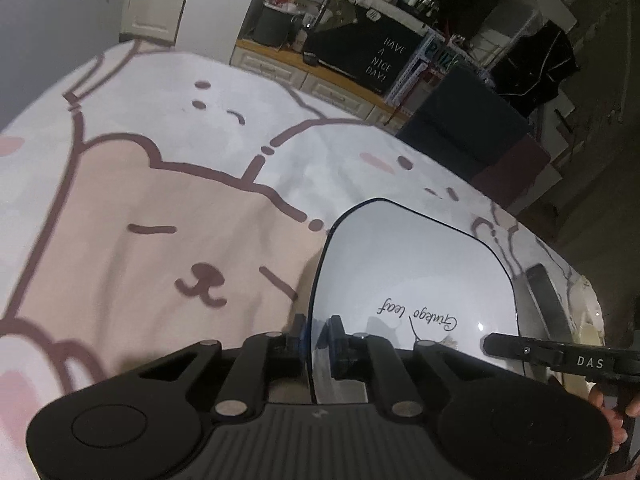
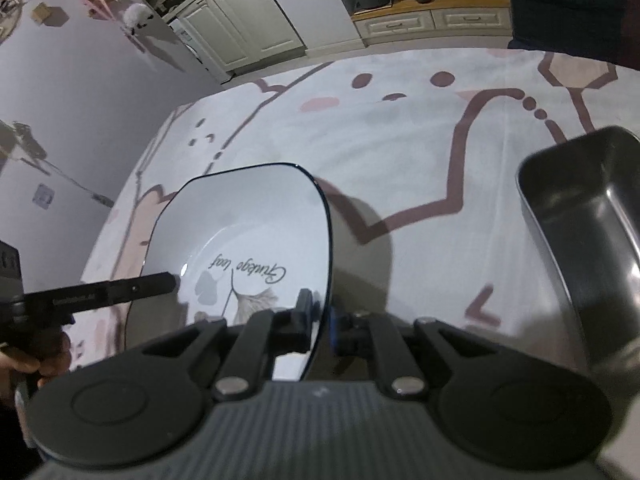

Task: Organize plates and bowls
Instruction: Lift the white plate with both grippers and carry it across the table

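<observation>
A white squarish plate [image 1: 412,272] with a dark rim and "Ginkgo leaf" lettering is held between both grippers. In the left wrist view my left gripper [image 1: 316,334] is shut on the plate's left rim, one pad on each face. In the right wrist view my right gripper [image 2: 320,314] is shut on the right rim of the same plate [image 2: 248,220]. The plate hangs a little above the bear-print tablecloth [image 2: 400,140] and casts a shadow on it. The other gripper's fingers [image 2: 120,290] reach in from the left there, and from the right [image 1: 560,356] in the left wrist view.
A deep rectangular metal tray [image 2: 592,248] stands on the cloth just right of the plate. White cabinets [image 2: 240,20] and cluttered shelves [image 1: 360,20] lie beyond the table's far edge. A dark chair [image 1: 460,120] stands at the far right corner.
</observation>
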